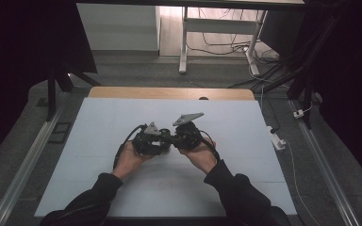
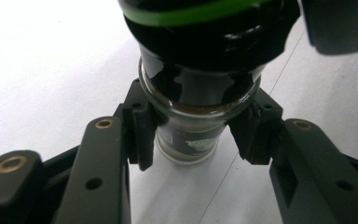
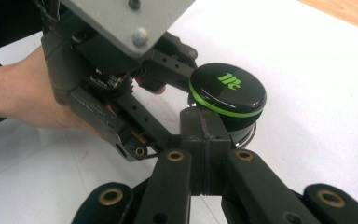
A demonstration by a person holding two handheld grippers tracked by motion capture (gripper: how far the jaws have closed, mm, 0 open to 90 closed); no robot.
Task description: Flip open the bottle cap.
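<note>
Left gripper view | one jar (image 2: 193,116) pinched by left fingers (image 2: 142,135) | right fingers (image 3: 205,140) pressed together

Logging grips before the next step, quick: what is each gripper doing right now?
Left gripper: shut on the glass jar, below its black cap.
Right gripper: shut, jaws pressed together beside the cap, holding nothing.
</note>
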